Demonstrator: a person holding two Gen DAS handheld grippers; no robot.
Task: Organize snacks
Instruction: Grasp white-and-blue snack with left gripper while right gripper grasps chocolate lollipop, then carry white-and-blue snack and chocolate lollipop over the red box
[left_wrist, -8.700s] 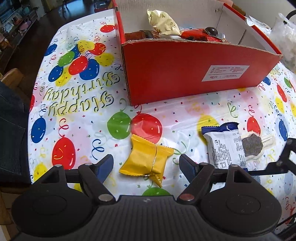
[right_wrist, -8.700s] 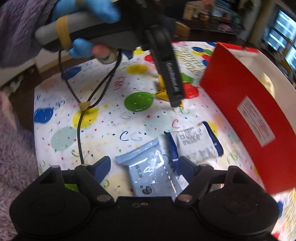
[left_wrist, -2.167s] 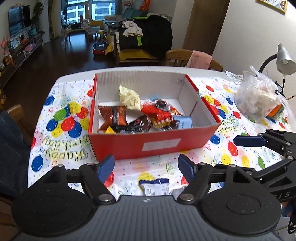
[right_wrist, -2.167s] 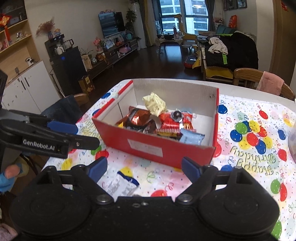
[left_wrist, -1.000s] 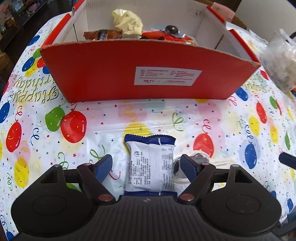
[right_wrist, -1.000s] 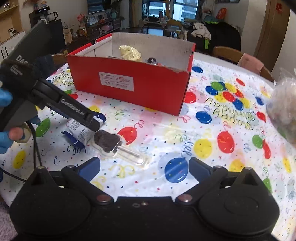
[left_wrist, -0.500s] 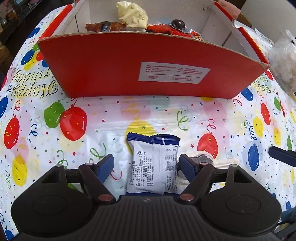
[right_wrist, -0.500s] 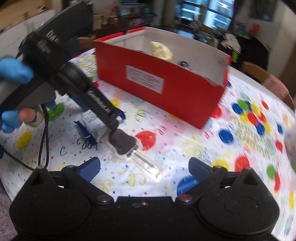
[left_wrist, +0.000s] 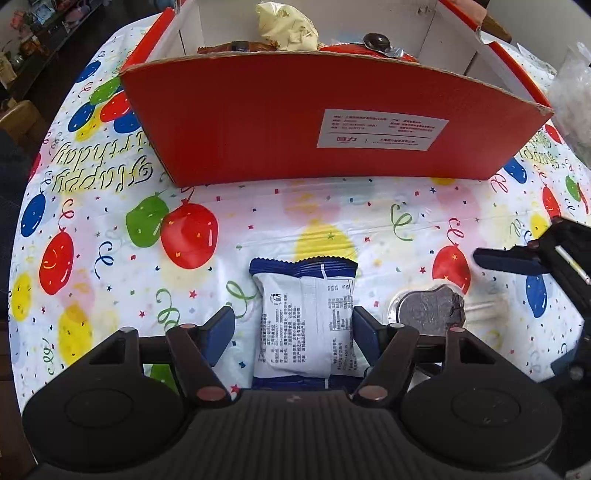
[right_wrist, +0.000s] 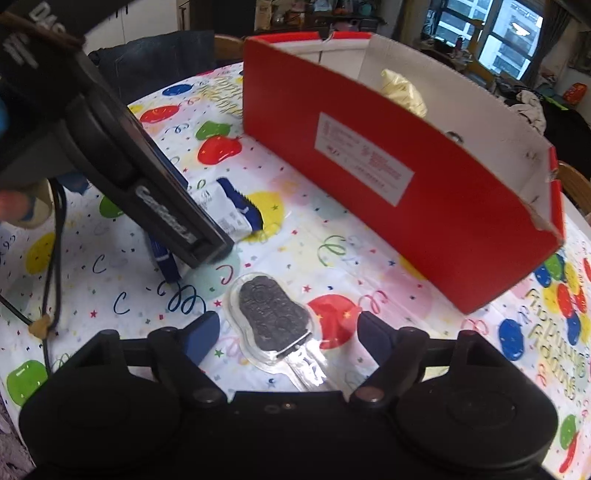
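Both grippers have dropped closer to the counter. Left gripper, fingers apart, straddles the white packet; red box at 12 o'clock. Right gripper, fingers apart, straddles the wrapped chocolate pop.

— Left claw: black all over, with two big round bumps and a ribbed strip in the middle.
— Dark blue pads on the tips. Small round coppery screws near the joints.
— Right claw: same black shape, same blue tips.
— From the right camera: white letters along the left claw's long black side.
— Thin black cable hanging down, with a little yellow knot on it.
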